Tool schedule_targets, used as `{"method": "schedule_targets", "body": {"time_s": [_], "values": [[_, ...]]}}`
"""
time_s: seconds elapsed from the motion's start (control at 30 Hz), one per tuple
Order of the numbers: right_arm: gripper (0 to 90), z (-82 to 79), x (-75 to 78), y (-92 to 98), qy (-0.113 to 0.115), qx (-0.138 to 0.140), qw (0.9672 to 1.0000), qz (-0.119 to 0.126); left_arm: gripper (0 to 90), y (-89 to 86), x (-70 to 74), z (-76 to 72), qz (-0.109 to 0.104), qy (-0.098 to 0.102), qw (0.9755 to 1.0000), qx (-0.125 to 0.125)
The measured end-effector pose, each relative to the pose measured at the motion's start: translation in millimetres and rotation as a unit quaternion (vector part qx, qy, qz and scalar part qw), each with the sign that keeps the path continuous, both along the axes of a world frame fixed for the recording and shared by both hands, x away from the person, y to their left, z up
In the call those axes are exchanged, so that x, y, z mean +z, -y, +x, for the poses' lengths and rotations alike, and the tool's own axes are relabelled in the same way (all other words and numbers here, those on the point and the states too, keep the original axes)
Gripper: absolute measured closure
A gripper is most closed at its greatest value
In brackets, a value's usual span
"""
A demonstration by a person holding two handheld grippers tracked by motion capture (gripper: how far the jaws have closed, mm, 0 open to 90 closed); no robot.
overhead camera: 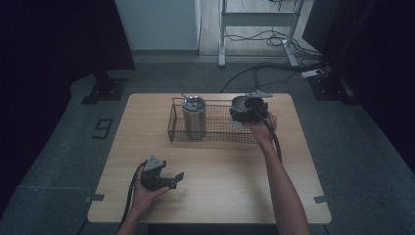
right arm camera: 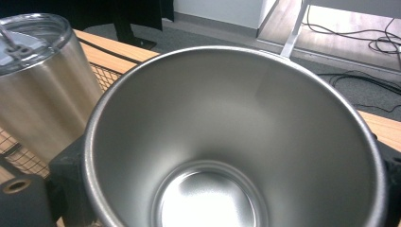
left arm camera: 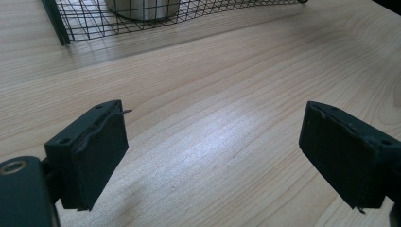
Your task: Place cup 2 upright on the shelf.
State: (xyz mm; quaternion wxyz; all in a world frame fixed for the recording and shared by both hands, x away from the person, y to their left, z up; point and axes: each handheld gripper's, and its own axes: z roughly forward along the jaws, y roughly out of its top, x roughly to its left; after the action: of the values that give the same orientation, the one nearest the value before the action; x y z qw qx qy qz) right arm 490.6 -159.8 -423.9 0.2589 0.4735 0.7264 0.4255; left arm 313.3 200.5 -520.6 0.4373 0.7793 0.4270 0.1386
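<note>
Step in hand: the right gripper (overhead camera: 250,110) is carrying an open steel cup (overhead camera: 240,104) at the right end of the wire basket (overhead camera: 215,133); judged to be a placing step, cup going into the basket.
Cup position: it is being held over the basket's right end, at the far right of the table (overhead camera: 215,191); whether it is touching the basket floor cannot be told. In the right gripper view the cup (right arm camera: 236,142) is empty, mouth toward the camera.
Right tongs: pinching the cup, its jaws sitting at either side of the cup wall.
Tumbler: the lidded tumbler (overhead camera: 194,117) is standing upright in the basket's left part, apart from the cup.
Left tongs: the left gripper (overhead camera: 169,180) is idling near the table's near-left edge, jaws spread wide, holding nothing; bare wood between them.
Next move, judged: lowering the cup until it is standing on the mesh, right of the tumbler, then spreading the jaws.
Caution: keeping the cup clear of the basket rim and of the tumbler.
</note>
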Motion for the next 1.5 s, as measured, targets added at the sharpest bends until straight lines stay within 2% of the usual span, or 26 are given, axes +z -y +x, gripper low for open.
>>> {"method": "schedule_targets", "body": {"time_s": [0.03, 0.2, 0.7, 1.07, 1.5], "values": [[6.6, 1.9, -1.6, -0.2, 0.000, -0.004, 1.0000, 0.001, 8.8, 1.1, -0.6, -0.3, 0.008, 0.003, 1.0000, 0.001], [6.6, 6.4, -6.6, -0.9, -0.006, -0.007, 1.0000, 0.003, 8.8, 2.8, -0.8, -0.9, 0.015, 0.006, 0.9999, -0.001], [6.6, 9.4, -19.4, -4.9, -0.015, -0.008, 0.9999, -0.002, 8.8, 2.6, -0.2, -1.4, 0.013, 0.007, 0.9999, 0.001], [6.6, 9.3, -35.8, -6.7, -0.028, -0.009, 0.9996, -0.007, 8.8, 2.4, -0.7, -1.0, 0.015, 0.006, 0.9999, 0.000], [6.5, 8.7, -44.0, -7.8, -0.038, -0.011, 0.9991, -0.018, 8.8, 1.6, -0.7, -1.0, 0.013, 0.003, 0.9999, -0.002]]}}
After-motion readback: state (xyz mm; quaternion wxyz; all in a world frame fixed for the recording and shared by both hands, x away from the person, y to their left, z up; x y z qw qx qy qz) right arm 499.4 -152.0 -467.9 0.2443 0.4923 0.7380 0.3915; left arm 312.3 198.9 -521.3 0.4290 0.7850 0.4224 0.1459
